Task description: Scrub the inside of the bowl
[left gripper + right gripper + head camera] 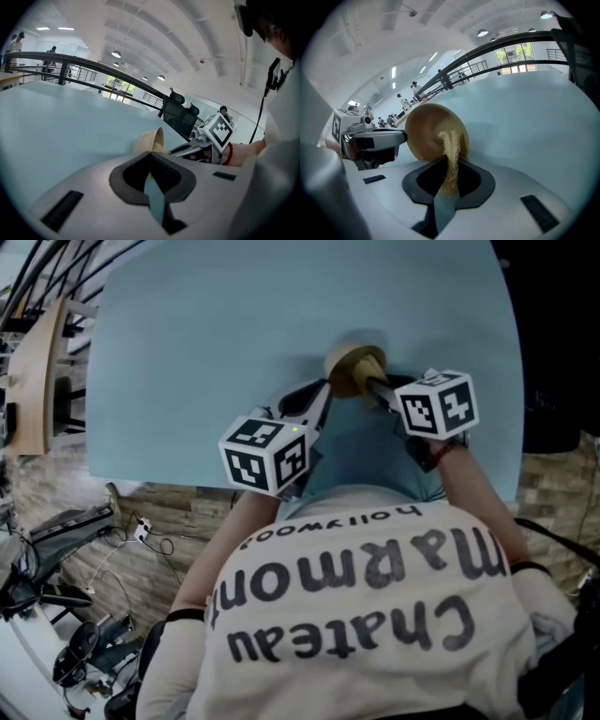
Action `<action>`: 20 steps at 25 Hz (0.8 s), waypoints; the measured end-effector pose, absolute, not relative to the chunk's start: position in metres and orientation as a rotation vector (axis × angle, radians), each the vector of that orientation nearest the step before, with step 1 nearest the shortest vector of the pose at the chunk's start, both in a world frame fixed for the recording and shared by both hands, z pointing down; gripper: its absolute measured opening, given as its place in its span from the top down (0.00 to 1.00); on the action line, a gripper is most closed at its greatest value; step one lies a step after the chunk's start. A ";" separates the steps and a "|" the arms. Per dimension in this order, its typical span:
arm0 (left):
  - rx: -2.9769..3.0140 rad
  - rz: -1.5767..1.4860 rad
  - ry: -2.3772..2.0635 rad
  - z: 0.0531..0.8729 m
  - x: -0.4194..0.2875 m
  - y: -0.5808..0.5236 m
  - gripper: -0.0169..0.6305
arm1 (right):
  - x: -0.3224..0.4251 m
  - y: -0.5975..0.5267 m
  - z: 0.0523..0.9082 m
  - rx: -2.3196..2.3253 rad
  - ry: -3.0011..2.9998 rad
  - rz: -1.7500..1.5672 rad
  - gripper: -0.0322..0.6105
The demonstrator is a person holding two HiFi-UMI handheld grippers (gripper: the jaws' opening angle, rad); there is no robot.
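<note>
1. Shirt (356, 615) fills the near part of the head view; past it, both grippers reach out over the table (206, 334).
2. The left gripper (151, 157) has its jaws all but together, pinching the rim of the bowl (424, 131). The bowl is tipped on its side just past the jaw tips, its opening turned toward the right gripper.
3. The right gripper (449, 180) is clamped on a fibrous scrubber (451, 150), which sticks out ahead of the jaws and lies against the bowl's inside.
4. Risk: the rim grip is thin, so a hard push from the scrubber could swing the bowl about that pinch or pop it free onto the table.
5. Risk: the scrubber looks soft and could fold over or drag out of the jaws.
6. Risk: the grippers sit close together, and a wide stroke could knock one against the other.
</note>
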State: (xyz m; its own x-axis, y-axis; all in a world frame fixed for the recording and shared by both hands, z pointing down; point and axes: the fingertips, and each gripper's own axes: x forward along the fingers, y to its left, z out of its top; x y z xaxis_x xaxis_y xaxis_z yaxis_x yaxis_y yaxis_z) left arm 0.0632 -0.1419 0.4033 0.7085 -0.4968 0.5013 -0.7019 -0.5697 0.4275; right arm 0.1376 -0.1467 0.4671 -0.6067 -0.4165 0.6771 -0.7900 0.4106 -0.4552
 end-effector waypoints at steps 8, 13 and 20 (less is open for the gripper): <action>2.233 0.398 -0.930 0.413 0.053 -0.139 0.96 | 0.150 -0.148 0.459 1.096 -2.241 1.046 0.85; 2.159 0.320 -0.937 0.414 0.043 -0.142 0.96 | 0.156 -0.154 0.448 1.196 -2.261 1.033 0.85; 2.022 0.190 -0.967 0.424 0.030 -0.136 0.96 | 0.174 -0.143 0.438 1.310 -2.253 0.986 0.85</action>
